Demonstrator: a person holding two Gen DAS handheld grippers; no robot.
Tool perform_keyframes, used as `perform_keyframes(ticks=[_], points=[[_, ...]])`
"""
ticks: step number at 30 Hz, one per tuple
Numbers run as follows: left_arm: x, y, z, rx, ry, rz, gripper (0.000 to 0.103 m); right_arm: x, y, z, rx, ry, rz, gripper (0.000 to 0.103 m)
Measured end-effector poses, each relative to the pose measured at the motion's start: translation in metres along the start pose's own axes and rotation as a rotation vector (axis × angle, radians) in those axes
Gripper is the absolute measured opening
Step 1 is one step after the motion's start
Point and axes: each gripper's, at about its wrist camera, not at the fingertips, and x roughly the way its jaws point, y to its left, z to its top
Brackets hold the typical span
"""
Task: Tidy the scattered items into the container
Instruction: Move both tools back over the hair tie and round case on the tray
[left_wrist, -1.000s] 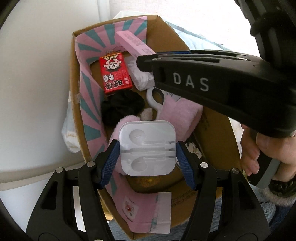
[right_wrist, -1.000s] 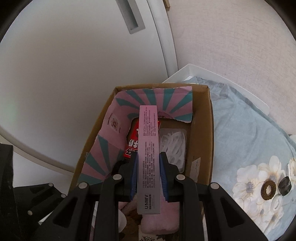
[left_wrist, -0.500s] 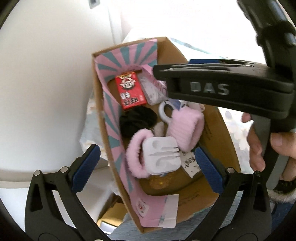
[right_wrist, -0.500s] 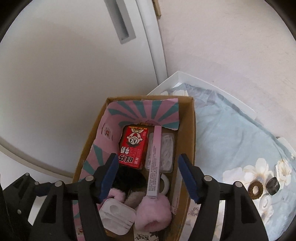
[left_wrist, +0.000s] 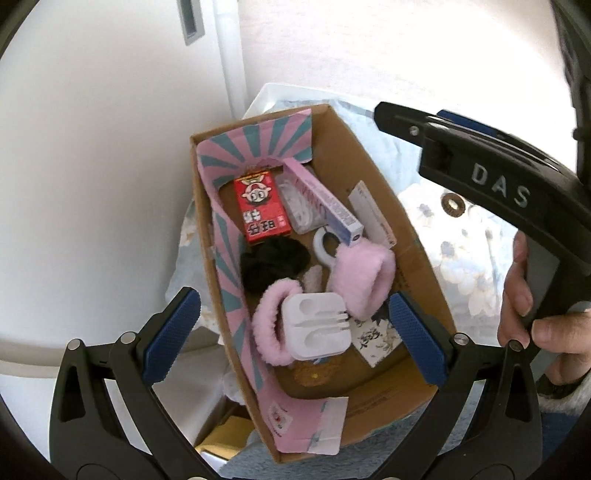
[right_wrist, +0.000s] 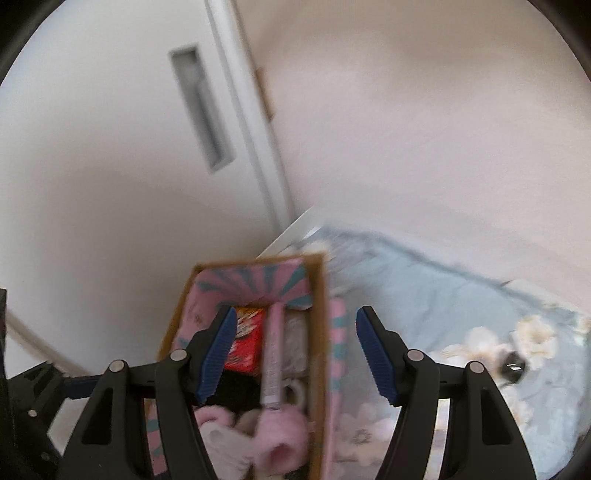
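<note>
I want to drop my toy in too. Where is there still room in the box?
The bare cardboard floor at the near end, between the white earphone case and the box's near wall, is free. The right wall beside the pink tube box is open too. The middle, around the pink fluffy earmuffs and black scrunchie, is crowded.

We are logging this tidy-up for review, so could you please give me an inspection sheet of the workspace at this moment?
Surface: pale blue floral bedspread.
Job's things: brown cardboard box holds a red snack packet, long pink carton, black scrunchie, pink fluffy earmuffs and white plastic earphone case.
Clutter: a brown ring-shaped hair tie lies on the bedspread outside the box.
Grippers: left gripper and right gripper both open, empty, above the box.
Cables: nothing seen.
Surroundings: white door with recessed handle, pale wall.
</note>
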Motion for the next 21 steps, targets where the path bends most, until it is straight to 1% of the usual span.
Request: perform_keyframes(ticks=[3, 5, 7, 11, 13, 15, 19, 21], points=[[0.000, -0.008, 0.002, 0.023, 0.002, -0.016, 0.102, -0.008, -0.001, -0.001, -0.058, -0.016, -0.041, 0.063], [0.000, -0.015, 0.004, 0.051, -0.002, -0.024, 0.102, -0.012, -0.004, -0.002, -0.071, -0.018, -0.064, 0.063], [-0.003, -0.022, 0.007, 0.075, -0.014, -0.027, 0.102, -0.022, -0.010, -0.003, -0.061, -0.029, -0.084, 0.063], [-0.008, -0.037, 0.021, 0.139, -0.037, -0.035, 0.102, -0.036, -0.034, -0.008, -0.020, -0.036, -0.087, 0.063], [-0.009, -0.047, 0.031, 0.168, -0.047, -0.045, 0.102, -0.050, -0.046, -0.013, -0.006, -0.056, -0.125, 0.063], [-0.009, -0.056, 0.039, 0.191, -0.050, -0.064, 0.102, -0.057, -0.058, -0.019, -0.005, -0.057, -0.163, 0.063], [0.003, -0.084, 0.056, 0.254, -0.016, -0.097, 0.102, -0.082, -0.082, -0.034, -0.027, -0.037, -0.261, 0.063], [0.008, -0.098, 0.062, 0.290, -0.007, -0.113, 0.102, -0.089, -0.095, -0.043, -0.027, -0.023, -0.289, 0.063]])
